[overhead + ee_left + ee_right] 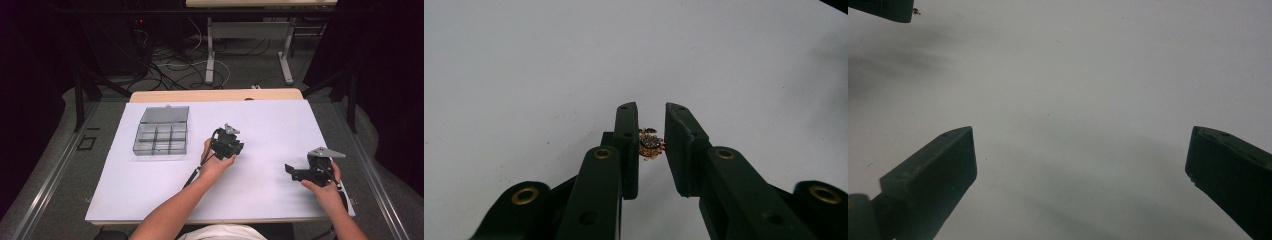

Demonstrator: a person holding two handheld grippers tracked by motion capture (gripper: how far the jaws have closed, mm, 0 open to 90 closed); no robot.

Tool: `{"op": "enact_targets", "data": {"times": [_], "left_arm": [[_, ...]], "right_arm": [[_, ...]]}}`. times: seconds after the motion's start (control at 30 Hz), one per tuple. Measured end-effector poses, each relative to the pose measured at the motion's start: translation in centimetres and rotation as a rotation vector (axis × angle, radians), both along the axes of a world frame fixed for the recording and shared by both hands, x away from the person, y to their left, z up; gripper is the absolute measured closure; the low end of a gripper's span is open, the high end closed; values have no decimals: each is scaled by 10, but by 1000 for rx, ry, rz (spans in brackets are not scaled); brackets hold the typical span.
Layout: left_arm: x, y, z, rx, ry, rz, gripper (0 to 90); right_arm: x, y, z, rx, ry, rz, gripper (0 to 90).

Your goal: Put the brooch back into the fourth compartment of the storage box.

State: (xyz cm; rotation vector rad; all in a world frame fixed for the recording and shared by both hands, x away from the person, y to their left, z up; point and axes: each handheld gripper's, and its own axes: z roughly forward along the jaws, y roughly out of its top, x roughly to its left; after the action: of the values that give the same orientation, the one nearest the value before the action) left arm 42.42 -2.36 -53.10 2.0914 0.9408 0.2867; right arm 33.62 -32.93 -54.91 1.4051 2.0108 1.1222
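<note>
Nearest the person's edge of the white-covered table (150, 190), the right hand holds the black two-jaw right gripper (295, 171) low over the sheet towards the right edge; its jaws stand wide apart with nothing but bare white surface between them, as the right gripper view (1078, 165) confirms, so it appears to be parked in reserve, out of the way of the working hand. Farther in, around the middle of the table, the left hand (216, 162) carries the black two-jaw left gripper (239, 148), topped by its grey three-cornered plate. In the left gripper view (651, 142) its jaws have closed to a narrow gap around a small ornament of gold-coloured metal set with dark stones (650, 143), perhaps a brooch or an earring. The piece touches the inner face of the left-hand jaw, whereas contact with the right-hand jaw cannot be made out, so whether the grip is firm cannot be told; the piece sits well down the jaws, probably because so small a thing could twist out of the tips. Whether it is lifted or lies on the sheet cannot be told. Farthest away, near the far left corner, stands a clear grey plastic compartment box (160, 138) with its hinged lid (165, 114) laid open towards the far edge, exposing two rows of three cells; the open lid suggests that the box is the intended place for the ornament.
</note>
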Motion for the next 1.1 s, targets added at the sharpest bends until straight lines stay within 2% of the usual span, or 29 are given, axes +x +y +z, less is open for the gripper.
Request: {"op": "enact_targets", "data": {"times": [0.3,0.5,0.67,0.83,0.9,0.97,1.1], "left_arm": [[-4,8,12,-14,-2,14,766],[-7,14,20,-23,-13,5,766],[-9,21,26,-40,0,13,766],[-9,31,35,-57,5,14,766],[-10,35,37,-70,-5,33,766],[-9,41,41,-69,-6,31,766],[-9,51,47,-74,7,41,766]], "right_arm": [[0,0,0,2,1,1,0],[0,0,0,0,-1,1,0],[0,-1,0,-2,0,-1,0],[0,0,0,2,-2,-13,0],[0,0,0,2,-2,-14,0],[0,0,0,1,-4,-15,0],[0,0,0,2,-3,-17,0]]}}
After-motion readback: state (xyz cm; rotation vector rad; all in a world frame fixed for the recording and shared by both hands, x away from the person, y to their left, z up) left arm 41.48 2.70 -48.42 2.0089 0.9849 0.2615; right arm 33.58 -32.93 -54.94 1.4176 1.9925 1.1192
